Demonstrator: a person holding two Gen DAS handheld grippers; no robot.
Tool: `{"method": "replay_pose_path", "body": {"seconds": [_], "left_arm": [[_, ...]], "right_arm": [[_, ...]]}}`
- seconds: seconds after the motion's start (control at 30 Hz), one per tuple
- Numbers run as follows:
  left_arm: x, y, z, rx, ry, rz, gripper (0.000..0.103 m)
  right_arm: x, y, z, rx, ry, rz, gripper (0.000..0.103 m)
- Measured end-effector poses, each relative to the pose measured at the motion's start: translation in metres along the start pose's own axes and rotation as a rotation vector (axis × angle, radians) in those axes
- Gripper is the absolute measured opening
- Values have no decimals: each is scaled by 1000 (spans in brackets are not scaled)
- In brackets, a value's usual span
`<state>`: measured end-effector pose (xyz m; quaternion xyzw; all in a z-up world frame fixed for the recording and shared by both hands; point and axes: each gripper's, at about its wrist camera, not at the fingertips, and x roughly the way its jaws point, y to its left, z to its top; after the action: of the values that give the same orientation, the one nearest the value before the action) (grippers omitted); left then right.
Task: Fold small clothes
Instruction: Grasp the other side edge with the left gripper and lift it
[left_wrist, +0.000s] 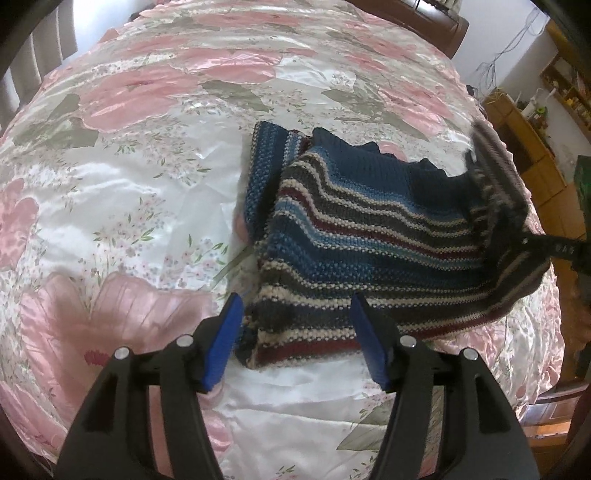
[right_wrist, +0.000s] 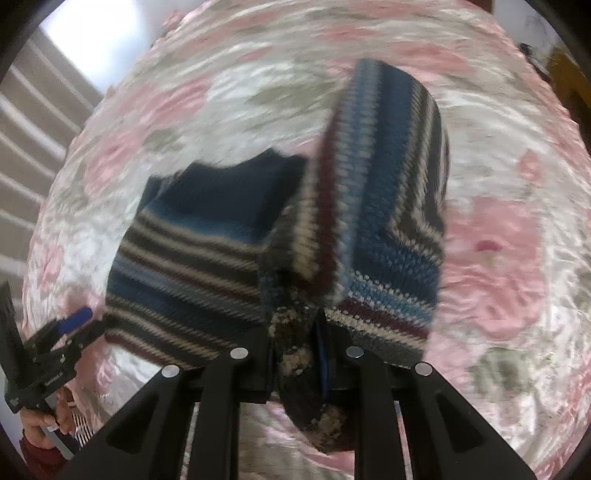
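A knitted sweater (left_wrist: 369, 221) with blue, grey, cream and maroon stripes lies on the bed. My left gripper (left_wrist: 299, 332) is open at its near left corner, and the hem lies between the blue pads (left_wrist: 231, 339) without being pinched. My right gripper (right_wrist: 295, 347) is shut on a bunched edge of the sweater (right_wrist: 376, 184) and holds that side lifted and folded over; this view is blurred. From the left wrist view, the right gripper (left_wrist: 517, 236) is at the sweater's raised right side. A hand (right_wrist: 44, 417) holds the left gripper (right_wrist: 86, 325) at the lower left.
The bed is covered by a shiny white and pink floral spread (left_wrist: 129, 184) that stretches wide to the left and far side. A wooden headboard (left_wrist: 424, 11) is at the far end. Wooden shelves (left_wrist: 535, 140) stand past the bed's right edge, a curtain (left_wrist: 33, 62) at the left.
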<state>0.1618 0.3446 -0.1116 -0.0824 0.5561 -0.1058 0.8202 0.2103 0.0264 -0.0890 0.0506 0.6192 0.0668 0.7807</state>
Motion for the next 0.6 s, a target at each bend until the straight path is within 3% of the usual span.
{"method": "replay_pose_path", "body": {"seconds": [0.13, 0.23, 0.3, 0.53, 0.6], "left_arm": [[-3, 1, 1, -14, -3, -3, 62], [-4, -2, 3, -13, -6, -8, 62], [-4, -5, 5, -10, -5, -13, 62], [7, -34, 16, -26, 27, -124, 65], [14, -47, 19, -37, 46, -170, 66]], "right_arm": [[26, 14, -9, -5, 50, 32, 24], [40, 18, -18, -13, 75, 64, 46], [42, 17, -24, 9, 91, 169, 58], [-10, -10, -45, 22, -5, 312, 59], [-25, -28, -51, 46, -34, 279, 59]]}}
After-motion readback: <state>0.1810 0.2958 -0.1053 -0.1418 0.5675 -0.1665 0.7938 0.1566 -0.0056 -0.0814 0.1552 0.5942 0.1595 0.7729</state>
